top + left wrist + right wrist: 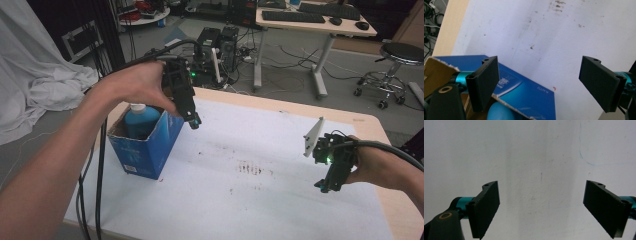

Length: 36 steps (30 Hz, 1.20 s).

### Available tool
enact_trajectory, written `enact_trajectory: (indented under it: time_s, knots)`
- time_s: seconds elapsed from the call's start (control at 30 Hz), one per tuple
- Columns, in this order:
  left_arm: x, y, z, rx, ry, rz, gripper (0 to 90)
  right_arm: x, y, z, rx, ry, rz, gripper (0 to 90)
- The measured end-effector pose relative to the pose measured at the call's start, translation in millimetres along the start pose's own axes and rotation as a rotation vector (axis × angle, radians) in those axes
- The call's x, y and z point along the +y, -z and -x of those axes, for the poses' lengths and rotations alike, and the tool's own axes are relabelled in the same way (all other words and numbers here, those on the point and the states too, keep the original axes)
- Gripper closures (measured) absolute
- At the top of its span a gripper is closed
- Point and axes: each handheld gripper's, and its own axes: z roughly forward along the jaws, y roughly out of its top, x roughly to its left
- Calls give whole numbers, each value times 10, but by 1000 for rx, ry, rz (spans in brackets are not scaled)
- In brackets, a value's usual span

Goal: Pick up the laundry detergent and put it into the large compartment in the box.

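White sheeting, matte and flecked with brown stains, covers the tabletop [280, 200], whose pale wooden edge shows at its far and right sides. Nearest, at the right, the right tongs [325, 187] hang low over bare sheet, jaws spread wide with nothing between them; the right gripper view shows flat black ribbed pads above faint pen marks. Farther back at the left stands the blue cardboard box [150, 147], its top flaps open and its raw brown edges torn, glossy printed faces outside. Inside it sits an upright blue bottle [137, 120] with a white cap, smooth and rounded, likely plastic. The left tongs [194, 121] hover just above the box's right rim, also wide open and empty. The step looks like the approach to lifting the bottle out. Next, the left tongs would need to shift left over the opening and descend squarely around the bottle's neck without snagging the flaps.
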Motion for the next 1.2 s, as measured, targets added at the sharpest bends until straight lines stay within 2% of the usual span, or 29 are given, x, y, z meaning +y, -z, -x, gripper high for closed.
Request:
enact_trajectory:
  time_s: [0.23,0.4,0.73,0.93,1.03,1.2]
  knots:
    - [177,-97,152,-16,-56,2,160,6,14,-7,-6,-8,-3,129]
    - [275,-239,274,-24,-88,-12,160,11,12,-8,-6,-1,-3,129]
    - [342,-531,446,-59,-98,2,160,7,31,-16,-11,-6,0,129]
    - [379,-681,508,-67,-115,-18,160,5,40,-22,-13,-10,2,129]
    - [412,-807,563,-66,-132,-42,160,9,49,-21,-16,-16,4,129]
    - [449,-931,614,-86,-146,-47,160,14,44,-22,-16,-17,2,129]
